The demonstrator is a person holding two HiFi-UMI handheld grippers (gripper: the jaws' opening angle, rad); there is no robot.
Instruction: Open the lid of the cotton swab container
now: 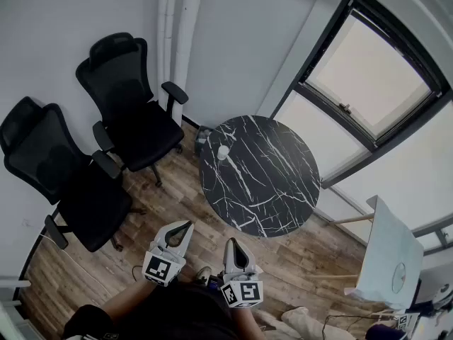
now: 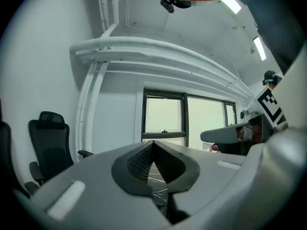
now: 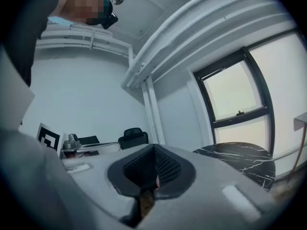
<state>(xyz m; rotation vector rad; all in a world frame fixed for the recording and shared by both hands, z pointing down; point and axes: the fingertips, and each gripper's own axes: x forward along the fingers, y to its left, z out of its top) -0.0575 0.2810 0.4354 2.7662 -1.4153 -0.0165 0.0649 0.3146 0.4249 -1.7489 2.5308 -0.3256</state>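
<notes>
A small white cotton swab container stands upright near the far left edge of the round black marble table. Both grippers hang well short of the table, close to the person's body. My left gripper is shut with nothing between its jaws, and its tips point toward the table. My right gripper is shut and empty too. In the left gripper view the closed jaws meet in front of the window. The right gripper view shows its jaws pressed together, with the table off to the right.
Two black office chairs stand along the left wall. A white desk sits at the right, by the large windows. Wooden floor lies between me and the table.
</notes>
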